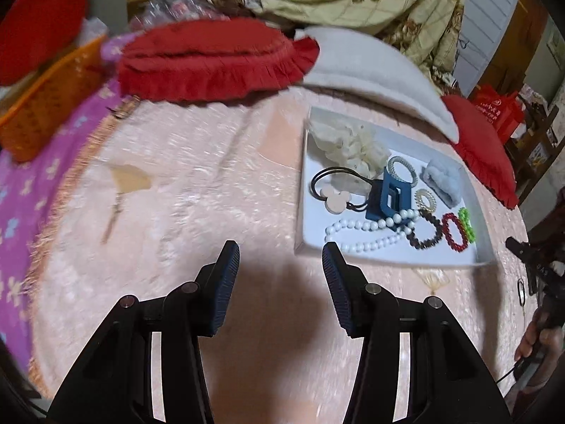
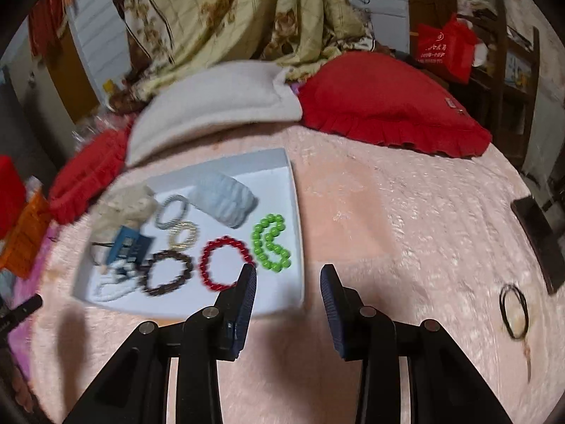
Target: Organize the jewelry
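A white tray [image 1: 353,251] [image 2: 282,190] on the pink blanket holds a pearl necklace [image 1: 367,229], brown [image 2: 167,272], red [image 2: 224,265] and green [image 2: 270,242] bead bracelets, a blue hair claw [image 1: 386,196], a black hair tie with a charm [image 1: 335,198], coil ties and scrunchies. A black hair tie [image 2: 515,309] lies loose on the blanket at right. My left gripper [image 1: 280,251] is open and empty, just left of the tray's near corner. My right gripper [image 2: 287,274] is open and empty over the tray's near right corner.
Red frilled pillows [image 1: 215,60] [image 2: 388,106] and a grey-white pillow [image 1: 370,67] lie behind the tray. An orange basket [image 1: 42,106] stands at far left. A dark flat object [image 2: 536,240] lies at the blanket's right edge. A floral quilt [image 2: 247,17] is piled at the back.
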A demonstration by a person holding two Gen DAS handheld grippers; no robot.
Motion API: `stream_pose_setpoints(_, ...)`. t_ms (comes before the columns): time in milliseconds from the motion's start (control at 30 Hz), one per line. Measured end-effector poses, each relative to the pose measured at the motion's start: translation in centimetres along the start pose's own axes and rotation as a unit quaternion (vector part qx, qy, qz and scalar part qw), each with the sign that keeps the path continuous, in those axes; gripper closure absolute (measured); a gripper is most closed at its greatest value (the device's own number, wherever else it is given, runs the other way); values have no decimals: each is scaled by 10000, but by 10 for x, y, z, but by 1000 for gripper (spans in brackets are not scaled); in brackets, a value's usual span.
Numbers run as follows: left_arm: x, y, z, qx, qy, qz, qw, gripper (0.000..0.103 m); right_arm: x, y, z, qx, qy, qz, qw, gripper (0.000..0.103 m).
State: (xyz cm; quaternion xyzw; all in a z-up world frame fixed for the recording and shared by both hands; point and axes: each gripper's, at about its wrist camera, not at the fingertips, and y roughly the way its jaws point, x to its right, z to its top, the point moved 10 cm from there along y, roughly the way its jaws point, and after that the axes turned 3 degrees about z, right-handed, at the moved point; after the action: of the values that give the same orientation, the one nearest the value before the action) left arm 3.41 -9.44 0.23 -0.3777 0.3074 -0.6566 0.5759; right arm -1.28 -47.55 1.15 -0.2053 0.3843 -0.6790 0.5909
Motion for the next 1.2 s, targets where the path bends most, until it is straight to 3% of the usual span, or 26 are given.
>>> stream_pose_setpoints(267,8,63,4,-540,-123,-75,9984,55,8,52,-13,-562,-85,-261,9980,67)
stream_pose_setpoints(433,14,63,-1,-565,-214,-304,9977,68,1,58,-19,-669,-164,-115,9976,70)
stream_pose_setpoints(600,15,57,-4,-448,-9,-47,9990,68,0,56,-23,-677,-131,-73,9976,69)
stream_pose_setpoints(800,20,48,-6,-420,50,-3,9991,68,0,49,-29,-617,-136,-31,9980,69)
stream_pose_setpoints(900,19,26,-2,-125,135,140,9997,68,5,41,-19,-407,-262,-315,9983,69)
stream_pose_setpoints(1033,12,-34,3,744,274,543,9954,65,4,4,-11,-40,-65,-251,9997,69)
stream_pose_setpoints(1067,11,-51,2,968,300,664,9926,62,1,-8,-12,54,-60,-217,9997,69)
stream_pose_setpoints(1133,6,-86,-1,1490,292,916,9842,41,-13,-35,-20,260,-78,-50,9996,67)
stream_pose_setpoints(1167,3,-106,-3,1791,269,1029,9781,38,-23,-44,-23,333,-98,33,9994,66)
stream_pose_setpoints(1200,1,-122,-5,2004,251,1105,9731,27,-32,-54,-29,412,-130,109,9990,64)
